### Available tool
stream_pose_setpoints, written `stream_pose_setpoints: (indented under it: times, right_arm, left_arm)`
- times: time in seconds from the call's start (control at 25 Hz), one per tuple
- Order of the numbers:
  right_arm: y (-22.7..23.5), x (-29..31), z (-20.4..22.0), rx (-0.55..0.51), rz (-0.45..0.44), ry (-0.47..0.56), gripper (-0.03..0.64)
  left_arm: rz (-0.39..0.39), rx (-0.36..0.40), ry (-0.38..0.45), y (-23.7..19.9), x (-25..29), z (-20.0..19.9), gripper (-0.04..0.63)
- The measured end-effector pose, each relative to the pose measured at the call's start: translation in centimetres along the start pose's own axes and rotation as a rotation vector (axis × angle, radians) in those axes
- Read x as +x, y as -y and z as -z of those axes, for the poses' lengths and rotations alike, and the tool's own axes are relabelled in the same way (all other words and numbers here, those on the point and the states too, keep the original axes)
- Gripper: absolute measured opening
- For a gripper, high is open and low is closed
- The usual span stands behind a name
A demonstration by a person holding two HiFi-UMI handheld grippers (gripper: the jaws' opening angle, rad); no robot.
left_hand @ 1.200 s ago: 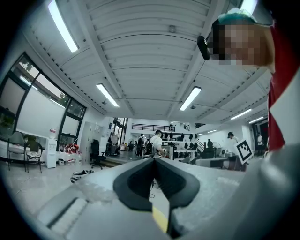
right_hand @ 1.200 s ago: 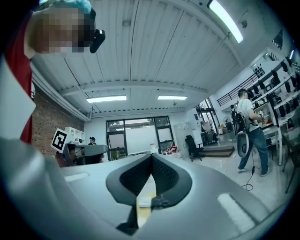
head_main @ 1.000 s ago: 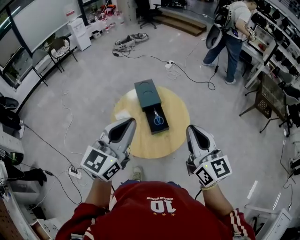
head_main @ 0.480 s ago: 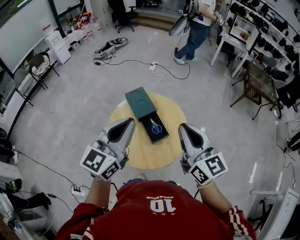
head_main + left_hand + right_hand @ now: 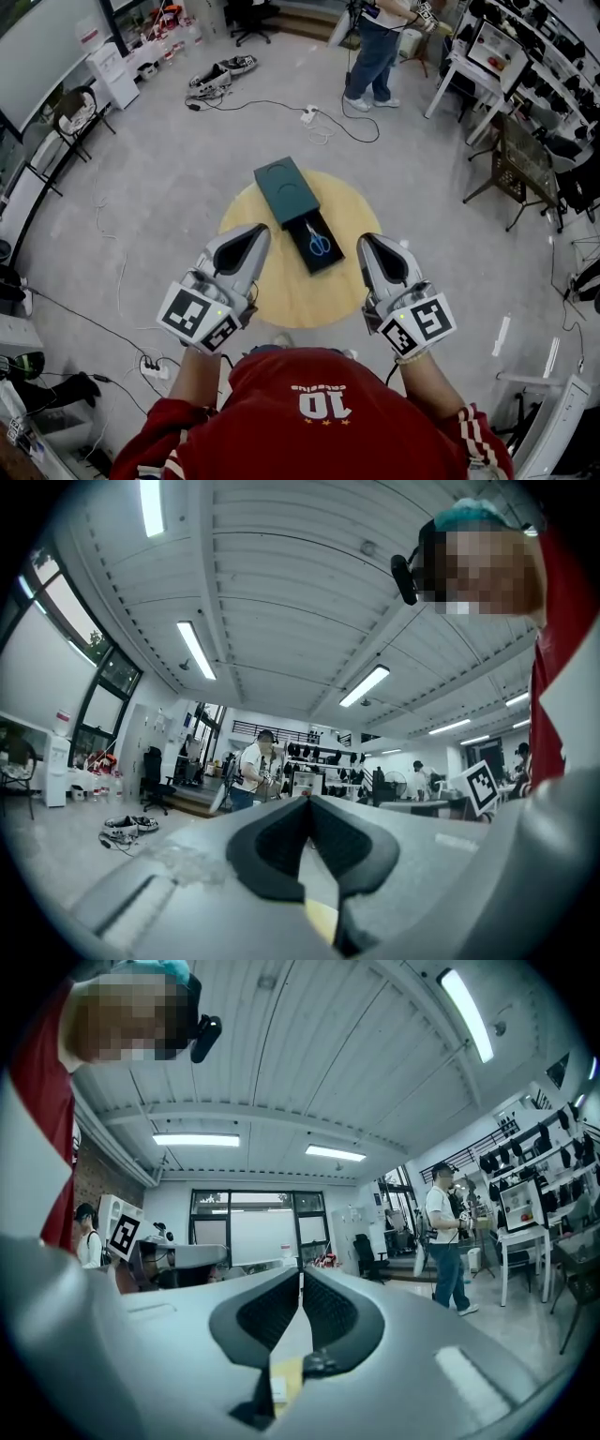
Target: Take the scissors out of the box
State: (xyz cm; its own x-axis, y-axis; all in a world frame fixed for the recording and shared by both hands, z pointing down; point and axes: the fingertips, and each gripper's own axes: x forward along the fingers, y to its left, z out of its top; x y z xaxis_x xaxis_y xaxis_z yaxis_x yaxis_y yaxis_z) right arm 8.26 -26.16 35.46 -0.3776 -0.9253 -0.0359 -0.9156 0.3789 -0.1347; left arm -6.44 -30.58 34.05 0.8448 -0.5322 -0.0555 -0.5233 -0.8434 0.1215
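Round table (image 5: 291,292) nearer, left gripper (image 5: 251,234) jaws together, right gripper (image 5: 371,244) jaws empty, just parting.

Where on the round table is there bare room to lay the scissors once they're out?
Bare wood runs right of the box to the table rim, and along the near edge before the open drawer. A narrower strip lies left of the box. The middle and far side are crowded: box, scissors inside.

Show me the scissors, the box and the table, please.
scissors (image 5: 322,246), head view, on the blue handles.
box (image 5: 286,190), head view, on its dark green lid.
table (image 5: 291,295), head view, on bare wood in front.
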Motion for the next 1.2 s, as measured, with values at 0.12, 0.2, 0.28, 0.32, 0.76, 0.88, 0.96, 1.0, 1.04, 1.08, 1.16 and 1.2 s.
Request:
stream_pose_setpoints:
  times: [0.12, 0.2, 0.28, 0.32, 0.76, 0.88, 0.96, 1.0, 1.04, 1.08, 1.16, 1.2]
  right_arm:
    - [-0.2, 0.6, 0.9, -0.002, -0.007, -0.020, 0.030]
    - [-0.1, 0.9, 1.5, 0.000, -0.012, -0.034, 0.057]
    - [0.1, 1.2, 2.1, 0.004, -0.012, -0.053, 0.096]
    - [0.1, 1.3, 2.6, 0.008, -0.011, -0.065, 0.116]
    - [1.9, 3.9, 11.9, 0.038, -0.020, -0.282, 0.141]
    - [2.4, 4.7, 15.1, 0.058, -0.010, -0.345, 0.140]
    - [3.0, 5.2, 17.5, 0.080, 0.002, -0.393, 0.158]
    - [3.3, 5.5, 18.9, 0.092, 0.010, -0.421, 0.167]
    - [3.8, 5.8, 20.4, 0.102, 0.019, -0.450, 0.168]
    - [4.2, 6.1, 21.8, 0.108, 0.029, -0.477, 0.171]
    - [5.1, 6.7, 24.8, 0.114, 0.050, -0.528, 0.173]
    - [5.4, 6.9, 26.2, 0.117, 0.059, -0.553, 0.173]
  left_arm:
    - [-0.008, -0.012, -0.004, -0.5, -0.3, 0.5, 0.003]
    - [-0.011, -0.021, -0.005, -0.8, -0.5, 0.7, 0.003]
    - [-0.012, -0.027, -0.008, -0.9, -0.7, 1.0, 0.003]
    - [-0.011, -0.028, -0.010, -1.0, -0.7, 1.1, 0.003]
    - [-0.006, -0.052, -0.031, -2.6, -1.4, 2.7, 0.003]
    - [-0.011, -0.059, -0.040, -3.5, -1.7, 3.1, 0.003]
    - [-0.015, -0.064, -0.044, -4.1, -1.9, 3.3, 0.003]
    - [-0.016, -0.065, -0.045, -4.5, -2.0, 3.4, 0.003]
    - [-0.017, -0.065, -0.045, -4.8, -2.0, 3.5, 0.003]
    - [-0.017, -0.064, -0.044, -5.2, -2.0, 3.6, 0.003]
    - [-0.018, -0.059, -0.043, -5.9, -2.0, 3.8, 0.003]
    - [-0.020, -0.056, -0.044, -6.2, -2.1, 4.0, 0.003]
